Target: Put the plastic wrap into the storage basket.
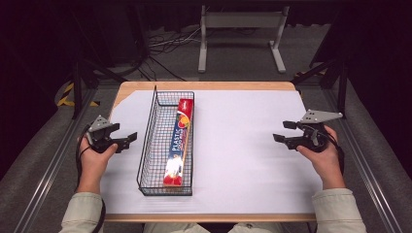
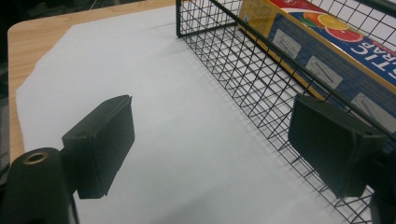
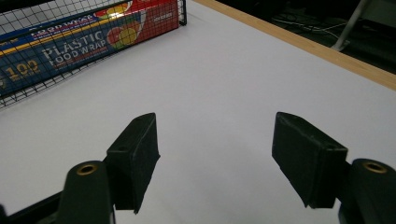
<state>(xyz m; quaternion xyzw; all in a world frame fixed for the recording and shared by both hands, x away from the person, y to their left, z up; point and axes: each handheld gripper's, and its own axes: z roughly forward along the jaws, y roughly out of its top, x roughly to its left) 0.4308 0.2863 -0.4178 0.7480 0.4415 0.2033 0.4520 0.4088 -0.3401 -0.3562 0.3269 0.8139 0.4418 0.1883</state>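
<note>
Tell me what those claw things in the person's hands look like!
Each hand holds a black claw with two flat, blocky jaws. The left gripper and right gripper both carry a grey three-cornered plate on top. A black cable trails from the left one. The sleeves are pale beige.

Bright overhead light on white sheet (image 1: pixel 243 160), dark surroundings, glare on box (image 1: pixel 176 160), soft focus

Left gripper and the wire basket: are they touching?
Apart. The high view shows bare white sheet between the left gripper and the wire basket.
</note>
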